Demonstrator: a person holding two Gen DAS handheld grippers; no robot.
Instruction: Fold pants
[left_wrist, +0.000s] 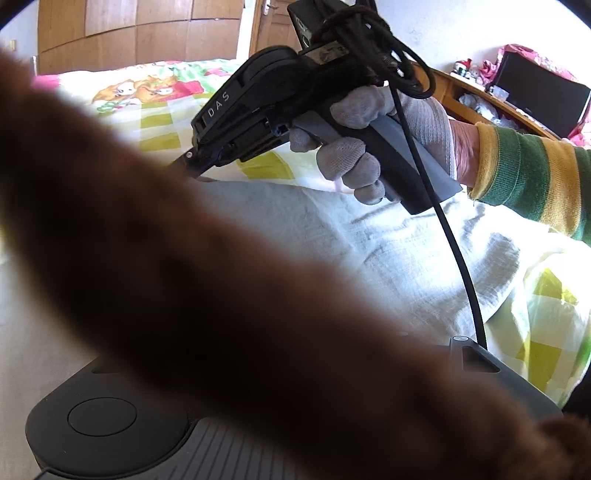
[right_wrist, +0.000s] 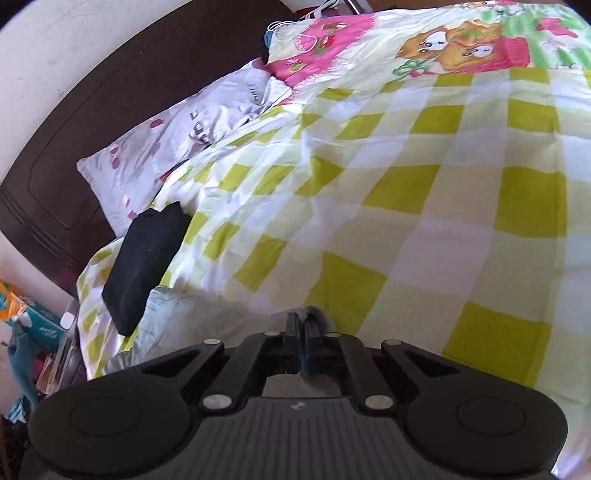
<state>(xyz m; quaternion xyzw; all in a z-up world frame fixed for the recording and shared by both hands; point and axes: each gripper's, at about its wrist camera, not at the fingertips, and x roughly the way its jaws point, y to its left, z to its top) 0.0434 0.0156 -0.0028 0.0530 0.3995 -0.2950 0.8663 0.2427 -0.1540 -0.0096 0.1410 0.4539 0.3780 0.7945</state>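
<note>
1. Between the jaws of the right gripper, which are drawn together, sits a thin edge of the pants. I read that as a pinch on the cloth.
2. Behind and beside those jaws the rest of the pale, crumpled pants lies on the checked quilt of the bed.
3. Left gripper: a blurred brown mass crosses the lens and hides its jaws, so I cannot tell how they stand or what the mass is.
4. Handling, my judgement: light, limp woven fabric that will sag and crease and will not break. One pinch will let it droop.
5. Hold near a hem or waistband corner, with the second grip well apart along the same edge.
</note>
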